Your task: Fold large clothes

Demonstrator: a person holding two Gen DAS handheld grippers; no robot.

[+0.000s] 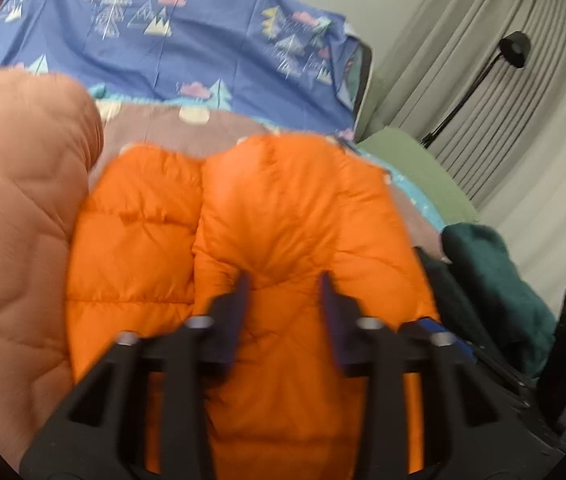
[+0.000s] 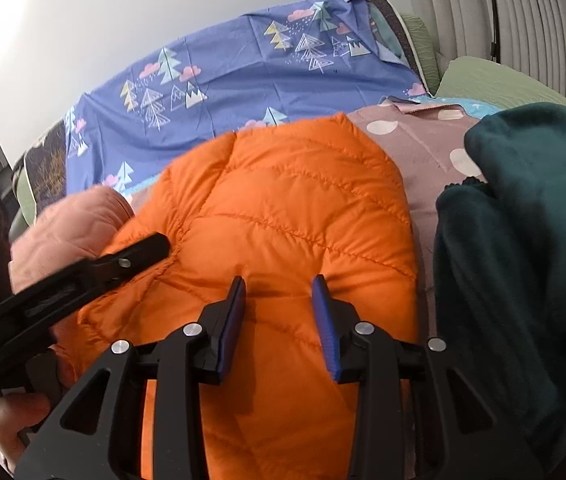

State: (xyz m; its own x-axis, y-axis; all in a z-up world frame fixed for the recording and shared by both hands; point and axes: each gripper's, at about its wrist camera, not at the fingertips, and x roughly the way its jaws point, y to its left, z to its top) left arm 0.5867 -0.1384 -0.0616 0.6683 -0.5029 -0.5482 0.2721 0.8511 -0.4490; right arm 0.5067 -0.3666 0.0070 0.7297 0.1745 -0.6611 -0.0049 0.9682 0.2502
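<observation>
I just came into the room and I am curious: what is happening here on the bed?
A person holding two handheld grippers is working on a bright orange quilted puffer jacket lying on a bed. The left gripper and the right gripper both press their open fingers into its padding, side by side. A pale peach quilted garment lies to the left, a dark teal fleece garment to the right.

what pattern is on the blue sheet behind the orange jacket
Trees, mountains and pink clouds on blue sheet; clearest in the right wrist view.
</observation>
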